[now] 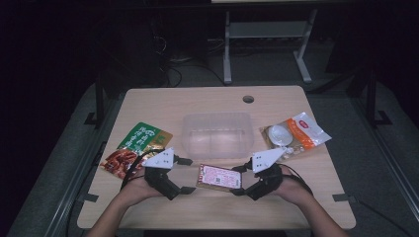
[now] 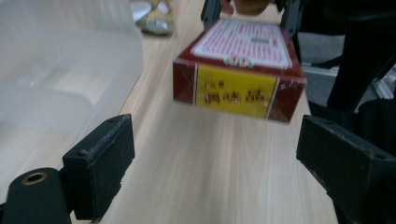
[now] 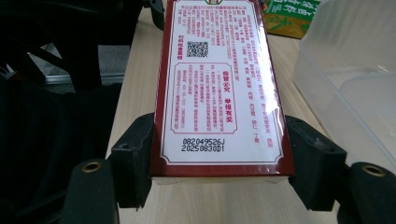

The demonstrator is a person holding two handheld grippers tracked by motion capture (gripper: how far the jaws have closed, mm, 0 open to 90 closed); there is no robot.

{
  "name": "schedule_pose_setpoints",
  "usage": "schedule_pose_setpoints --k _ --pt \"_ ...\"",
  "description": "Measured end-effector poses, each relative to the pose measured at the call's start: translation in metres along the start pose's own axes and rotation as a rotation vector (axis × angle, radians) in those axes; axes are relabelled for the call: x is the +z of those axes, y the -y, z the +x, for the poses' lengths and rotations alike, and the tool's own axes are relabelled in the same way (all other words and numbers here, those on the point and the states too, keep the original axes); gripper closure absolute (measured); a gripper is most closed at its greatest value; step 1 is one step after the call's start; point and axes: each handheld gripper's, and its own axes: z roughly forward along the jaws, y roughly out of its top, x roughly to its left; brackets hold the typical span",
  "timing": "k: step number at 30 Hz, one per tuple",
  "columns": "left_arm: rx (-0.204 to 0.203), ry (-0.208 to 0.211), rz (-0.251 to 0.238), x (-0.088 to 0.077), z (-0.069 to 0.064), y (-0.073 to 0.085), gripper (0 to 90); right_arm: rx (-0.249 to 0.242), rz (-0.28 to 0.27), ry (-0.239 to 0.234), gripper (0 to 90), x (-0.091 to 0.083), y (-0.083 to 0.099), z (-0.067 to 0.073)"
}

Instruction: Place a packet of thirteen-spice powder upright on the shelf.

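A dark red box with a white printed label (image 1: 219,177) (image 3: 217,88) hangs just above the table in front of the clear plastic tub (image 1: 216,134). My right gripper (image 1: 239,179) (image 3: 219,158) is shut on the box's right end, a pad pressed on each long side. The box's yellow end face (image 2: 236,92) points at my left gripper (image 1: 186,175) (image 2: 215,158), which stands open a short way to the left, its black pads (image 2: 100,158) wide apart and touching nothing.
A green and red snack bag (image 1: 136,147) lies at the left. A white and orange packet (image 1: 295,134) lies at the right, beside the tub. A round cable hole (image 1: 248,98) sits near the table's far edge.
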Motion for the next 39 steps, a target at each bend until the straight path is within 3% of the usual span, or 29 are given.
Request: schedule_pose_setpoints --k 4,10,15,30,39 --pt "0.022 0.054 -0.025 0.007 -0.001 -0.007 10.8 0.001 -0.016 -0.004 32.1 -0.001 0.000 0.001" --pt "0.026 0.085 -0.039 0.016 0.001 -0.013 11.0 -0.009 -0.037 -0.010 32.1 -0.001 -0.003 -0.001" --pt "0.063 0.084 -0.054 0.019 -0.002 -0.016 12.6 -0.009 -0.041 -0.010 32.1 0.000 -0.004 -0.001" --pt "0.064 0.091 -0.104 0.021 -0.003 -0.017 27.6 -0.037 -0.047 -0.017 32.0 0.000 -0.004 0.000" --pt "0.058 0.127 -0.087 0.018 -0.002 -0.018 30.6 -0.029 -0.053 -0.041 31.6 0.002 -0.003 0.000"
